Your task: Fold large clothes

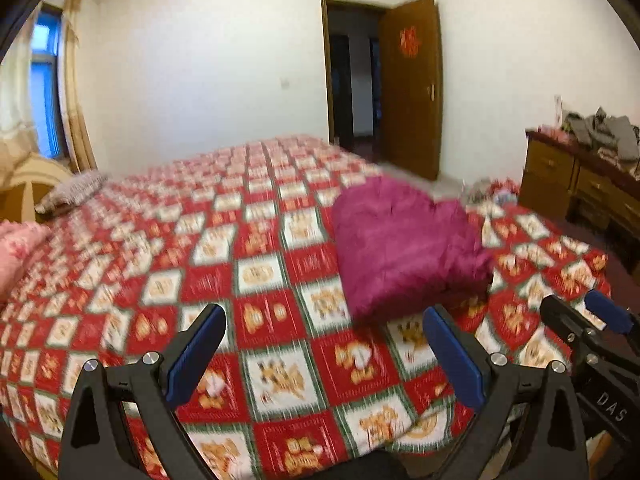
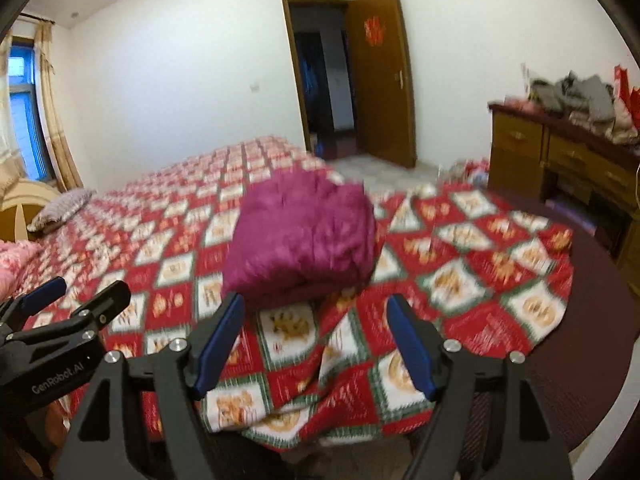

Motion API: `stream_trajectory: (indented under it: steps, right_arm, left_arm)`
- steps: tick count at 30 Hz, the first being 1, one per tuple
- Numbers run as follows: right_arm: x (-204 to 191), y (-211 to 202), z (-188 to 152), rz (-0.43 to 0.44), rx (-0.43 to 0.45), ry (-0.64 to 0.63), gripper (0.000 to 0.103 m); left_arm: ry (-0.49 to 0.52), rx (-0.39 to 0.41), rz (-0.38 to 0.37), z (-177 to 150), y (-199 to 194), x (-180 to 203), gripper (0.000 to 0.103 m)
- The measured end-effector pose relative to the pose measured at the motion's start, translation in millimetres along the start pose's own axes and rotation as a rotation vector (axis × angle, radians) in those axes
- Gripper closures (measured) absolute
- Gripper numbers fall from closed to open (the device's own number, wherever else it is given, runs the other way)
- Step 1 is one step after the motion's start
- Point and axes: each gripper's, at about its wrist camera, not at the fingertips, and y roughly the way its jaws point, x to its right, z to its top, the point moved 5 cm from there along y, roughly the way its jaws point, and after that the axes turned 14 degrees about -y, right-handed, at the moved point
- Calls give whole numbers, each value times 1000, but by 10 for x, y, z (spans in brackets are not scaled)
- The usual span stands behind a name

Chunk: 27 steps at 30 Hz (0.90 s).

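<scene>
A magenta padded garment [image 1: 404,240] lies folded into a thick bundle on the red and white patterned bedspread [image 1: 208,240], near the bed's right side. In the right wrist view the same bundle [image 2: 302,236] sits just beyond the fingertips. My left gripper [image 1: 324,328] is open above the bedspread, to the left and short of the bundle, with nothing between its blue pads. My right gripper [image 2: 314,318] is open too, nothing between its pads, held back from the bundle's near edge. Each gripper shows at the edge of the other's view. Both pictures are motion-blurred.
A grey patterned pillow [image 1: 72,194] and a pink quilt [image 1: 18,252] lie at the bed's left end. A wooden dresser [image 2: 560,160] with a heap of grey clothes stands on the right. An open wooden door [image 1: 408,88] is behind the bed.
</scene>
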Motion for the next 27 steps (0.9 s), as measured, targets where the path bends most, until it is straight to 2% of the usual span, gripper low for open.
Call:
stream_trajectory:
  steps: [6, 13, 19, 23, 27]
  right_arm:
    - [136, -432, 319, -59, 164, 19, 17]
    - [238, -782, 560, -126, 312, 20, 10]
    - [281, -904, 622, -146, 371, 23, 7]
    - [276, -898, 618, -144, 377, 19, 6]
    - [234, -905, 611, -145, 381, 4, 0]
  left_arm:
    - [7, 123, -37, 247, -340, 110, 3]
    - [0, 195, -98, 462, -600, 255, 3]
    - [-19, 242, -112, 567, -752, 276, 3]
    - [-16, 279, -107, 584, -842, 277, 3]
    - [-20, 284, -110, 594, -875, 281, 3]
